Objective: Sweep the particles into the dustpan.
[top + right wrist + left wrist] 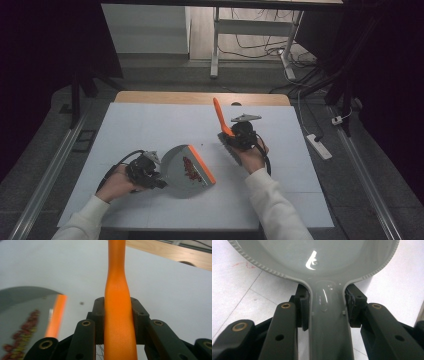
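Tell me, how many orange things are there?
2. One is the orange brush handle sticking up from the right gripper. The other is the orange edge on the grey dustpan, which the left gripper holds. Others could be hidden.

A white-covered worktop (pixel 150 130) with a pale wooden far edge (pixel 200 98) stands on grey carpet floor (pixel 45 150), beyond it a white-framed table leg (pixel 215 45), tangled black cables (pixel 260 47) and a white power strip (pixel 318 146), the sides dark.
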The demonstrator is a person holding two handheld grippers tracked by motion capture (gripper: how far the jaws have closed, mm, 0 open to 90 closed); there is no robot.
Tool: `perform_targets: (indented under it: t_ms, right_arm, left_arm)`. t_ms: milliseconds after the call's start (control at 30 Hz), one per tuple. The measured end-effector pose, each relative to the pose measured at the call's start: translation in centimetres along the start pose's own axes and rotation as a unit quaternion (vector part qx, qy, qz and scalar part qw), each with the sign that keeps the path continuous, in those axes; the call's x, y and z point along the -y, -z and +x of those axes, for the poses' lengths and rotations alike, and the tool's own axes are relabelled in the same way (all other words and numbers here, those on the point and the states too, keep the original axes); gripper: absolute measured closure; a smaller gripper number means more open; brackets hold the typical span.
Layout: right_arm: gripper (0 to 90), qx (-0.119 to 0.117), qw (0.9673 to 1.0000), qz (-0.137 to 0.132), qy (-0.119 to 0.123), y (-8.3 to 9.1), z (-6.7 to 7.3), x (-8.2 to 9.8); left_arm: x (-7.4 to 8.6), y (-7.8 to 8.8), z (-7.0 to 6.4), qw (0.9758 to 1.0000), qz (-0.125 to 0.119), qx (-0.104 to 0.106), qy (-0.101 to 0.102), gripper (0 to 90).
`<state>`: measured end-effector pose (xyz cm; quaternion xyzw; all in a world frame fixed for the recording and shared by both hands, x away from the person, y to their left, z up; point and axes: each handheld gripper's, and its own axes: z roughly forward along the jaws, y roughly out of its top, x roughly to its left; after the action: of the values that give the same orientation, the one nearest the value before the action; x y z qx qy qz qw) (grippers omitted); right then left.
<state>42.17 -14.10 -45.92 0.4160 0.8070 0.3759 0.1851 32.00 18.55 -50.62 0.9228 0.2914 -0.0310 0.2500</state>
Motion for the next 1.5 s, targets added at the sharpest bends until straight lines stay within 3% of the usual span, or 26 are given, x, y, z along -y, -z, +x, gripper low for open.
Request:
perform_targets:
  t_ms: [67, 233, 633, 733, 867, 1067, 1200, 1267, 1333, 1433, 1500]
  right_arm:
    - [69.8, 0.015, 0.9998, 0.006, -0.006, 0.0, -0.9, 0.3]
    - [69.8, 0.021, 0.9993, 0.021, -0.024, -0.6, -2.4, 1.1]
    - [69.8, 0.031, 0.9988, 0.034, -0.015, -1.7, -2.9, 1.8]
    - [69.9, 0.023, 0.9992, 0.03, -0.011, -1.8, -2.6, 1.8]
    - [69.8, -0.001, 0.9994, 0.035, -0.004, -2.2, -1.5, 1.7]
    - [69.8, -0.033, 0.998, 0.042, 0.034, -2.8, 1.8, 1.3]
    - [69.8, -0.07, 0.9954, 0.044, 0.05, -3.3, 4.6, 1.1]
    - [69.8, -0.106, 0.9926, 0.041, 0.042, -3.3, 6.1, 1.0]
    - [69.8, -0.122, 0.9907, 0.035, 0.049, -3.2, 7.4, 0.8]
    - [69.8, -0.166, 0.9853, 0.026, 0.031, -2.6, 8.3, 0.4]
    - [69.8, -0.17, 0.9849, 0.012, 0.028, -1.7, 8.4, -0.2]
  left_arm:
    - [0.0, -0.1, 0.0, 1.0, 0.001, 0.0, 0.001, 61.4]
    - [0.0, -0.1, 0.0, 1.0, -0.001, -0.001, 0.001, 61.4]
    - [-0.2, -0.1, -0.1, 1.0, -0.006, -0.006, 0.003, 61.4]
    - [-0.4, -0.2, -0.1, 1.0, -0.005, -0.007, 0.002, 61.4]
    - [-0.4, -0.3, -0.1, 1.0, -0.004, -0.005, 0.001, 61.4]
    - [-0.4, -0.5, -0.1, 1.0, -0.003, -0.005, 0.001, 61.4]
    - [-0.4, -0.5, -0.1, 1.0, -0.003, -0.004, 0.001, 61.3]
    - [-0.4, -0.5, -0.1, 1.0, -0.002, -0.006, 0.001, 61.3]
    - [-0.4, -0.5, -0.1, 1.0, -0.003, -0.006, 0.001, 61.3]
    - [-0.4, -0.5, -0.1, 1.0, -0.003, -0.005, 0.0, 61.3]
    - [-0.3, -0.5, -0.1, 1.0, -0.003, -0.005, 0.002, 61.3]
